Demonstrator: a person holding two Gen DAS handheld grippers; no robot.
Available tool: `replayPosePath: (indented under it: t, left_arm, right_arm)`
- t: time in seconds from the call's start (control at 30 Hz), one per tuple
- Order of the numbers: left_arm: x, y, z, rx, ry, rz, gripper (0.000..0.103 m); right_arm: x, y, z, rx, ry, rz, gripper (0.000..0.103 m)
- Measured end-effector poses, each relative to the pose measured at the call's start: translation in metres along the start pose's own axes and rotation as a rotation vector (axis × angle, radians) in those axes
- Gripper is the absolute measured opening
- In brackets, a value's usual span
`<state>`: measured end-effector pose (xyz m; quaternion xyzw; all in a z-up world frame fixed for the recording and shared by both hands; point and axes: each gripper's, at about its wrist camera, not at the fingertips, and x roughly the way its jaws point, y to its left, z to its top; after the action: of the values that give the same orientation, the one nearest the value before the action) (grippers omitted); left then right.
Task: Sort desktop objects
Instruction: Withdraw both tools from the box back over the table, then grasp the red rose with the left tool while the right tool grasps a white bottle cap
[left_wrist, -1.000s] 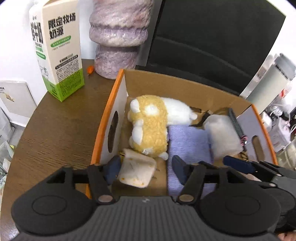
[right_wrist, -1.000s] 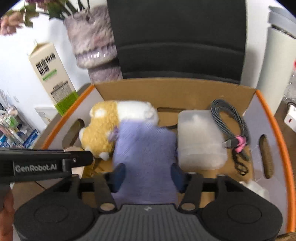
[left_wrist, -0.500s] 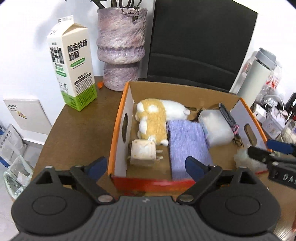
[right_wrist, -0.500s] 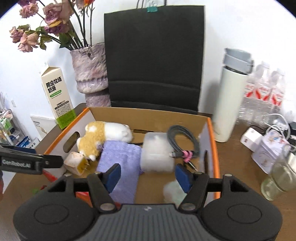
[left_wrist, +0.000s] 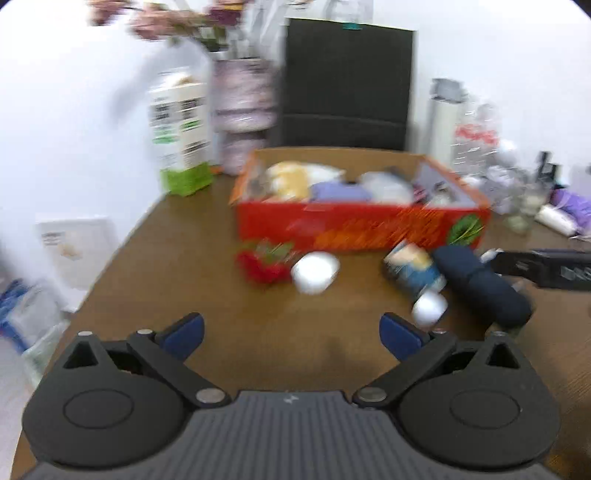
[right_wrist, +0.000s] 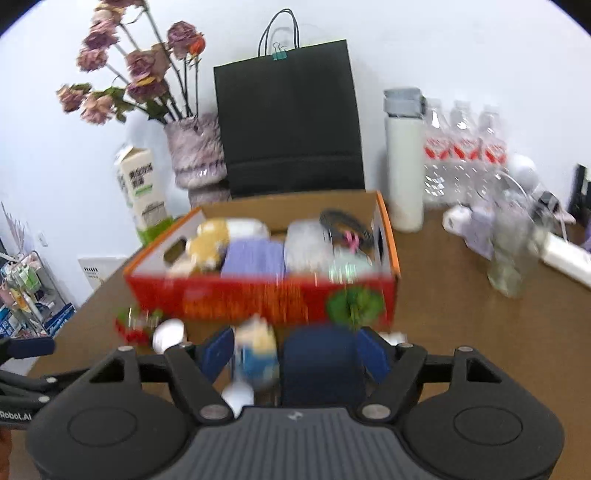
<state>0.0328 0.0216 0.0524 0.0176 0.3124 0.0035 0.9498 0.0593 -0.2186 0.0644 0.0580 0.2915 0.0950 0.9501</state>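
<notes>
I am between pickups: the orange-red cardboard box (right_wrist: 258, 295) at mid-frame already holds a yellow-and-white plush toy (right_wrist: 214, 236), a folded lilac cloth (right_wrist: 255, 258) and a coiled black cable (right_wrist: 343, 223), while several things lie loose on the brown wooden desk (left_wrist: 184, 258) in front of it.

My next move, I judge, is to choose one loose item and centre a claw over it.

My left claw (left_wrist: 291, 332) is opening to its widest, empty, above bare desk at the lower middle of its view.

My right claw (right_wrist: 295, 352) is opening too. A dark navy soft pouch (right_wrist: 321, 365) and a blue-and-yellow packet (right_wrist: 258, 354) sit between its pads, ungripped as far as the blur shows.
</notes>
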Motion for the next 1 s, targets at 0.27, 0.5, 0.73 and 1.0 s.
replayPosePath:
  t: [0.27, 0.5, 0.73, 1.0]
  left_arm:
    - [-0.039, 0.006, -0.065, -0.076, -0.038, 0.013, 0.103]
    - [-0.039, 0.001, -0.079, -0.080, -0.010, -0.029, 0.103]
    - [-0.036, -0.007, -0.086, -0.057, 0.009, -0.019, 0.103]
    - [-0.030, 0.008, -0.073, -0.083, 0.018, -0.060, 0.103]
  right_arm:
    - [-0.046, 0.029, -0.085, -0.045, 0.011, -0.024, 0.080]
    - [-0.066, 0.031, -0.110, -0.034, 0.023, -0.050, 0.084]
    - [-0.062, 0.033, -0.116, -0.053, 0.052, -0.076, 0.085]
    - [-0.061, 0.037, -0.106, -0.089, 0.040, -0.051, 0.083]
